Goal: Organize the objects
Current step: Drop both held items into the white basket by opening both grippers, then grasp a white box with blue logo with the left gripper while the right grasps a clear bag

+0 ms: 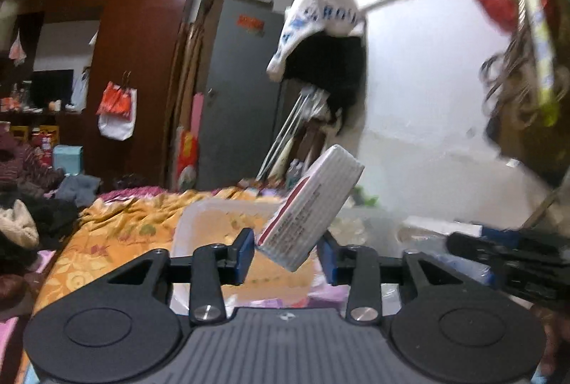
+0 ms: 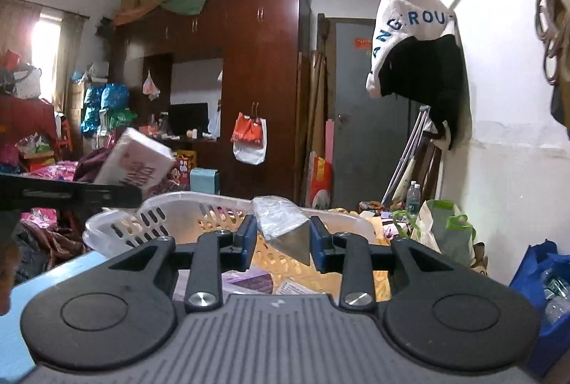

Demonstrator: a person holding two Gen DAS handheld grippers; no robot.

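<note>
Above the white slotted plastic basket (image 2: 185,220) on the bed, the left claw (image 1: 286,250) stands part open, a white-and-maroon cardboard box (image 1: 310,209) tilted loosely between its pads. The right claw (image 2: 283,243), slightly parted, flanks a clear crinkled plastic packet (image 2: 283,227). Both seem mid-drop; next likely fetching more items.
</note>
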